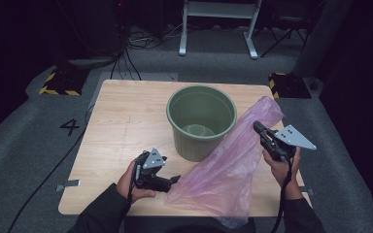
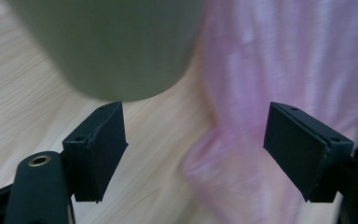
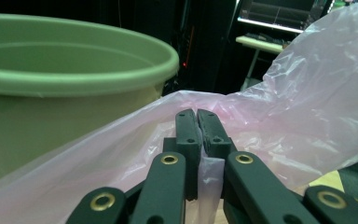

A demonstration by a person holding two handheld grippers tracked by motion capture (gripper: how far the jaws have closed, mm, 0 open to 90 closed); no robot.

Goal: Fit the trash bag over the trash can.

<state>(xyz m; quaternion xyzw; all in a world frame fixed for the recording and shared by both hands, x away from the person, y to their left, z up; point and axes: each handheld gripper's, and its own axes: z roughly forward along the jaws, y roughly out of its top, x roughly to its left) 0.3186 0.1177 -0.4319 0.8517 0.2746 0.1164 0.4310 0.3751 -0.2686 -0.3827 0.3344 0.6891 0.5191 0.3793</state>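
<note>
The right gripper (image 3: 198,122) has its jaws clamped on the pink bag (image 1: 233,160); the left gripper (image 2: 196,140) gapes wide beside it. The bag lies outside the green bucket (image 1: 201,121), lining not yet begun.

green bucket (image 2: 112,46) blurred and cut off at top, pink bag (image 2: 270,93) blurred

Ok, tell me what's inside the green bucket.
The green bucket looks empty: only its bare pale bottom shows. The near rim hides part of the floor. The pink bag leans against its outside, not in it.
</note>
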